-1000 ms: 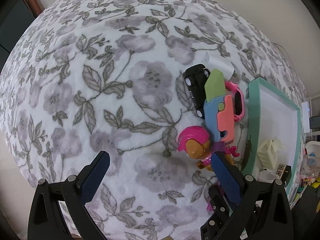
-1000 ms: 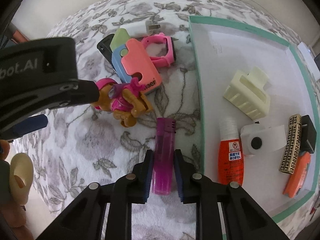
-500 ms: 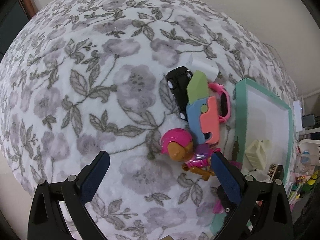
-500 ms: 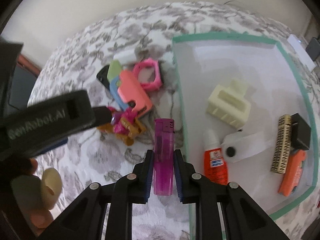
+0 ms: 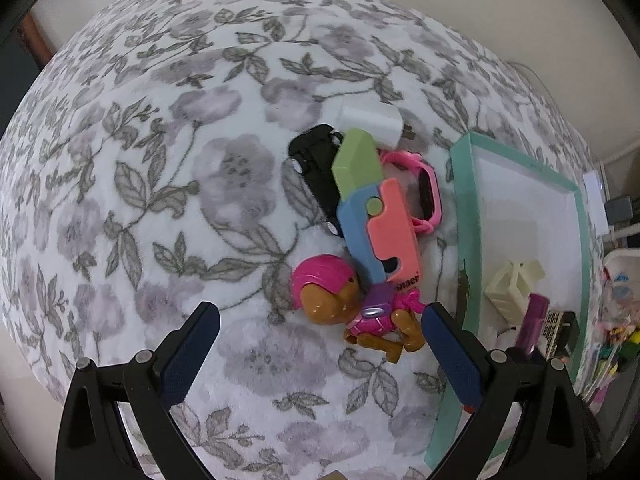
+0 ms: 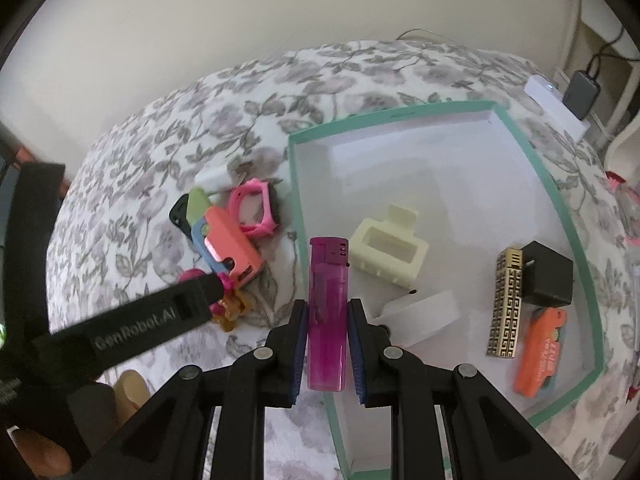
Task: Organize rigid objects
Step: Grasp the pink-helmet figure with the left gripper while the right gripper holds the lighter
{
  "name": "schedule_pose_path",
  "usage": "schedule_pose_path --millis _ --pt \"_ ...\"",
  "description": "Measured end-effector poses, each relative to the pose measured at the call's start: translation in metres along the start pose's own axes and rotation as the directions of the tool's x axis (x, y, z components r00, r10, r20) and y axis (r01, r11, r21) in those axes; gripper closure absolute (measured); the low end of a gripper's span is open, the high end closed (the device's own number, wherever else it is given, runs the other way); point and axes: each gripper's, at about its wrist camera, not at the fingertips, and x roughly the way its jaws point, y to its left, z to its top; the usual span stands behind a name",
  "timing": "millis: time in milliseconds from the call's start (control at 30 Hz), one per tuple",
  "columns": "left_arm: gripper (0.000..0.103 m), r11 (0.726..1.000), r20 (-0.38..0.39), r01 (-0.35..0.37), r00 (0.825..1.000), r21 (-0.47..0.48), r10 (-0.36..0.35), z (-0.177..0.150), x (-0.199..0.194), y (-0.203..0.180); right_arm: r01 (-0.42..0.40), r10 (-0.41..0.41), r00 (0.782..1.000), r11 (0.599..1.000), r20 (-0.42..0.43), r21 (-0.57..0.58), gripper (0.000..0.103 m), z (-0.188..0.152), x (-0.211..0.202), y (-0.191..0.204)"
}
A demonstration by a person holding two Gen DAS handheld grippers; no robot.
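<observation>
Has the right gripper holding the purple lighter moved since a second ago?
Yes. The right gripper, shut on the translucent purple lighter, has risen and shifted toward the teal-rimmed white tray, now hanging over its near rim.

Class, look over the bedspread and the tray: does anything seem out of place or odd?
Yes: several toys lie jumbled beside the tray, not in it. A colourful toy knife lies across the black toy car and pink watch, by the pup figure.

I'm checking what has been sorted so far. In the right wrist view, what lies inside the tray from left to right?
Inside the tray: cream hair clip → gold patterned lighter → black cube. The white case and the orange item overlap others, so I leave them out.
</observation>
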Motion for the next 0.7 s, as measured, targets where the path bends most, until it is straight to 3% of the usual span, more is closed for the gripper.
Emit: schedule_pose_path --millis 200,333,500,533,600,700 --pt "0.002 0.998 -0.003 -0.024 1.0 0.057 0.024 0.001 0.012 -0.012 0.021 -0.021 1.0 0.999 -0.003 0.024 0.082 0.0 0.001 -0.006" --pt "0.002 0.991 0.027 -0.1 0.995 0.091 0.098 0.003 0.022 -0.022 0.019 -0.019 1.0 1.0 -0.006 0.025 0.082 0.0 0.001 -0.007" --pt "0.002 0.988 0.049 -0.111 0.993 0.108 0.106 0.005 0.026 -0.03 0.017 -0.016 1.0 0.999 -0.012 0.032 0.082 -0.001 0.002 -0.008" --pt "0.004 0.989 0.047 -0.103 0.994 0.105 0.099 0.006 0.027 -0.03 0.014 -0.014 1.0 0.999 -0.012 0.033 0.082 -0.001 0.002 -0.008" --pt "0.022 0.993 0.04 -0.071 0.997 0.098 0.068 0.006 0.028 -0.029 0.011 -0.011 1.0 0.999 -0.012 0.038 0.082 -0.001 0.002 -0.009" --pt "0.025 0.994 0.032 -0.061 0.998 0.094 0.058 0.006 0.031 -0.03 0.009 -0.008 1.0 0.999 -0.012 0.041 0.082 -0.001 0.002 -0.008"
